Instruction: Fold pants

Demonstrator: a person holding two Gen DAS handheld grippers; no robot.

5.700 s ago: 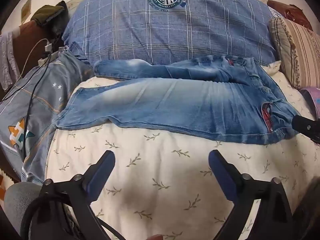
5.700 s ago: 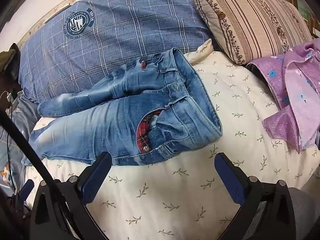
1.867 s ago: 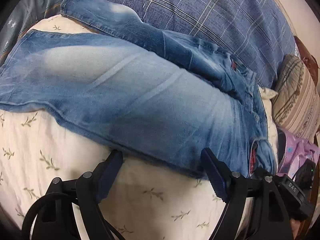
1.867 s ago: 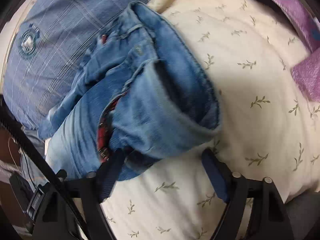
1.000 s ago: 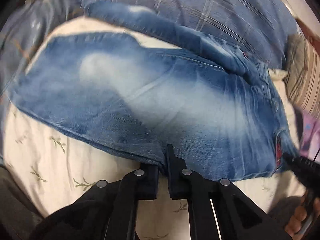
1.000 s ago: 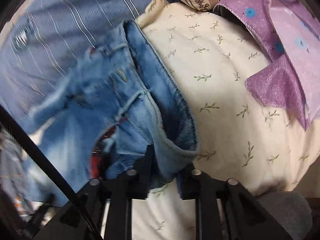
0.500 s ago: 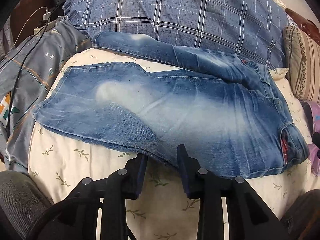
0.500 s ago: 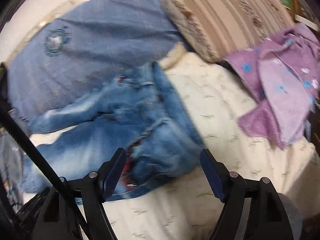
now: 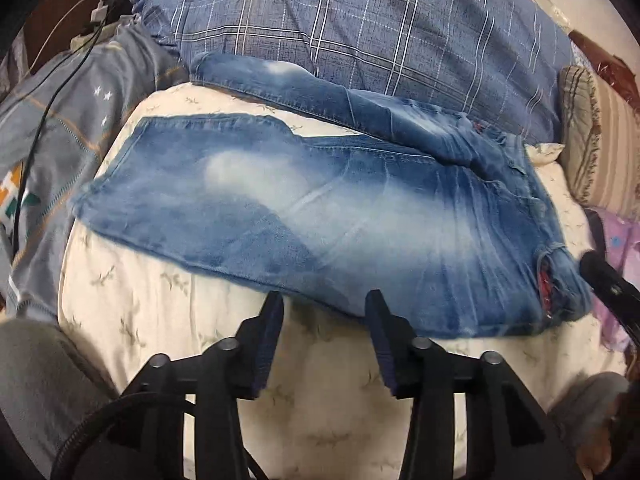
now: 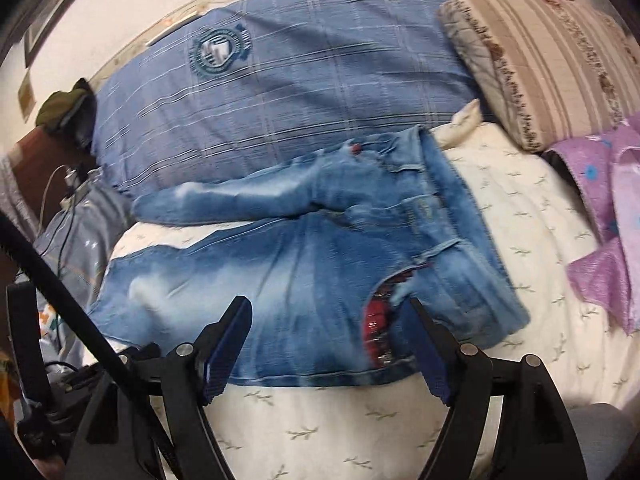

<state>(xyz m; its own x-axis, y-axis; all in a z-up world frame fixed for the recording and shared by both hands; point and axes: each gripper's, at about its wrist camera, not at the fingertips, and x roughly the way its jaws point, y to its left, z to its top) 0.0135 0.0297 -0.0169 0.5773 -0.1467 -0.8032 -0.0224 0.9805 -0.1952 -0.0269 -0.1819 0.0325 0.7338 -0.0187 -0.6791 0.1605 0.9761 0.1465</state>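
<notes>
From the left wrist camera, the jeans [image 9: 320, 216] lie spread across the bed [image 9: 320, 392], on its cream sheet printed with small leaf sprigs. The waistband is off to the right and the two legs run out to the left. The nearer leg lies flat on the sheet; the farther leg angles up against the big blue plaid pillow [image 9: 360, 32]. The left hand-held gripper [image 9: 322, 312] hovers just short of the near edge of the denim, its jaws opening, with only bare sheet between them and no cloth caught. A grey patterned cloth [image 9: 60, 148] with a dark cable over it hangs at the left side of the bed, and a striped beige pillow [image 9: 600, 132] sits at the far right.

From the right wrist camera, the waistband end of the jeans [image 10: 320, 272] is closest, a strip of red plaid lining showing at the open fly. The right hand-held gripper [image 10: 326, 320] stands wide apart above the lower hem of that end, gripping nothing; the picture does not settle whether its tips touch the cloth. A purple flowered garment [image 10: 608, 216] lies on the sheet to the right, well apart from the jeans.
</notes>
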